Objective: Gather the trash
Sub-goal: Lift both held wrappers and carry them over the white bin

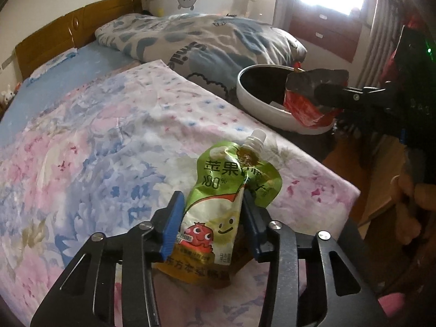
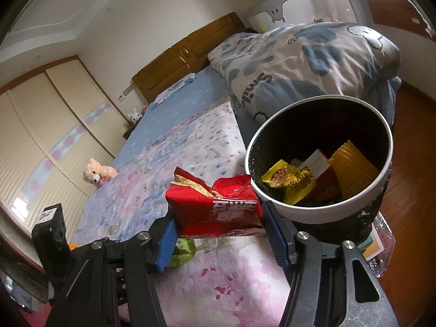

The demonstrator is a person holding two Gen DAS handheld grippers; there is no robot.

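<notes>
My left gripper (image 1: 211,204) is shut on a green and white fruit pouch (image 1: 218,204) with a white spout, held just above the floral bedsheet. My right gripper (image 2: 218,218) is shut on a torn red snack bag (image 2: 215,204), held beside the rim of the white trash bin (image 2: 275,207). The bin holds several wrappers, among them a yellow one (image 2: 288,182). In the left wrist view the red bag (image 1: 305,106) and the right gripper (image 1: 331,95) hang over the bin's (image 1: 253,100) near rim. A bit of the green pouch (image 2: 182,253) shows under the right gripper.
The bed (image 1: 95,150) has a pink and blue floral sheet, with a folded blue-patterned quilt (image 1: 204,41) behind the bin. A wooden headboard (image 1: 54,41) stands at the far end. A teddy bear (image 2: 95,175) sits at the bed's left side. Wooden floor (image 2: 414,163) lies to the right.
</notes>
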